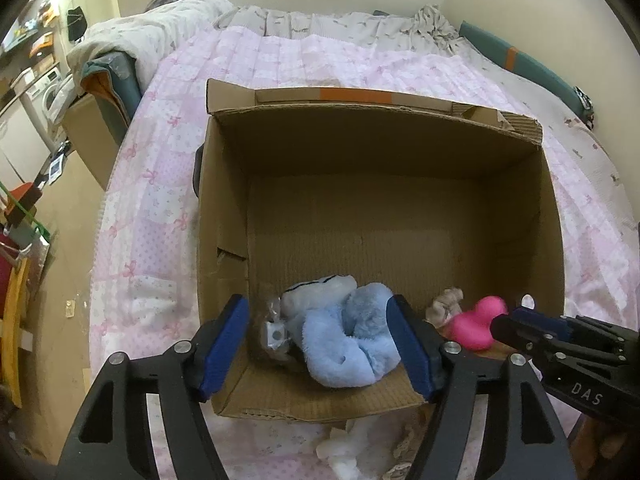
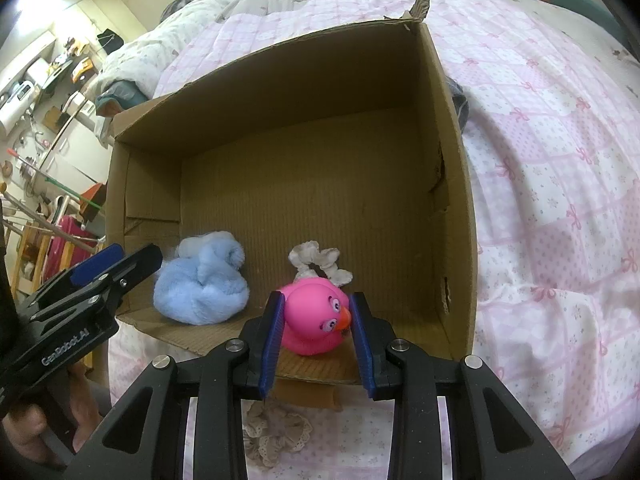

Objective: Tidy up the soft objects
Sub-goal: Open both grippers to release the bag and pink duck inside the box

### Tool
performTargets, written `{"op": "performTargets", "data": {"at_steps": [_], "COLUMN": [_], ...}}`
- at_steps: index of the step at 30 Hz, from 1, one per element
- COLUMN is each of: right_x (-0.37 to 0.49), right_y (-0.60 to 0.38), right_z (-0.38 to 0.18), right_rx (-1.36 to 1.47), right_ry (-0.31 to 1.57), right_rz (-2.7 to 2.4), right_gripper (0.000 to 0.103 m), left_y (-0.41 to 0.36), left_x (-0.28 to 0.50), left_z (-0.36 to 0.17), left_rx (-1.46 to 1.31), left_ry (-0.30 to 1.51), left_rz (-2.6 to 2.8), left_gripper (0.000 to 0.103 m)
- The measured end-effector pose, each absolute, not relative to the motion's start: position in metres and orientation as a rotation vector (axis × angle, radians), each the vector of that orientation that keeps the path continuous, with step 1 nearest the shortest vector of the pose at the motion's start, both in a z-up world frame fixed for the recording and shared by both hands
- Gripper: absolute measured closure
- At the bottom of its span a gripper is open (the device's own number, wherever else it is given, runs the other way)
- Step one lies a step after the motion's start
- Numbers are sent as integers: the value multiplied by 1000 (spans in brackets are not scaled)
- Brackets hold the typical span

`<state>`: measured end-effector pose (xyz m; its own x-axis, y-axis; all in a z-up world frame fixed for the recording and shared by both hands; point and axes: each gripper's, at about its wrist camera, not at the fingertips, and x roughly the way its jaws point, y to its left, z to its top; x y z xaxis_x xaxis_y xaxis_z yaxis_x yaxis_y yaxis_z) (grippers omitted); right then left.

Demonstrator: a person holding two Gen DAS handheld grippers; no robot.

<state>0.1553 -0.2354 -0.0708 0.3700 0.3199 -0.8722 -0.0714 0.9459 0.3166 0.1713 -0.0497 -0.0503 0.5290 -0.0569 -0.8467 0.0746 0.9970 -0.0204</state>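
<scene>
An open cardboard box (image 1: 224,184) (image 2: 452,168) lies on the pink bed. Inside near its front lie a light blue plush toy (image 1: 348,340) (image 2: 200,284), a beige scrunchie (image 1: 444,304) (image 2: 316,260) and a pink rubber duck (image 1: 476,326) (image 2: 312,320). My left gripper (image 1: 320,344) is open, its fingers on either side of the blue plush, apart from it. My right gripper (image 2: 316,336) stands around the duck with narrow gaps; it looks open. A small clear packet (image 1: 274,334) lies beside the plush.
A white plush (image 1: 348,452) and a lace scrunchie (image 2: 276,436) lie on the bedspread in front of the box. A rumpled duvet (image 1: 132,40) sits at the bed's far left. The bed's left edge drops to a cluttered floor (image 1: 52,240).
</scene>
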Motion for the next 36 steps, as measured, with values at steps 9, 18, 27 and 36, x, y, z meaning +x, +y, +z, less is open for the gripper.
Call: {"op": "performTargets", "data": {"at_steps": [9,18,27,36], "right_x": [155,155,152,143], "right_y": [-236,-239,-240,-247], "right_z": [-66,-61,-58,-52], "right_rx": [269,296,301,300], "right_ry": [1143,1111,1102,1090], "right_rz": [277,266,260,242], "right_gripper": [66,27,27,27], "left_y": [-49,-48,-40,-25], "left_x": [170,170,164,149], "left_z": [-48,-47,-41,-27], "left_rx": [17,13,-2,-37], "left_ry": [1001,999,990,969], "left_rz": [-73,-68,-47,-16], "left_gripper": [34,34,34,34]}}
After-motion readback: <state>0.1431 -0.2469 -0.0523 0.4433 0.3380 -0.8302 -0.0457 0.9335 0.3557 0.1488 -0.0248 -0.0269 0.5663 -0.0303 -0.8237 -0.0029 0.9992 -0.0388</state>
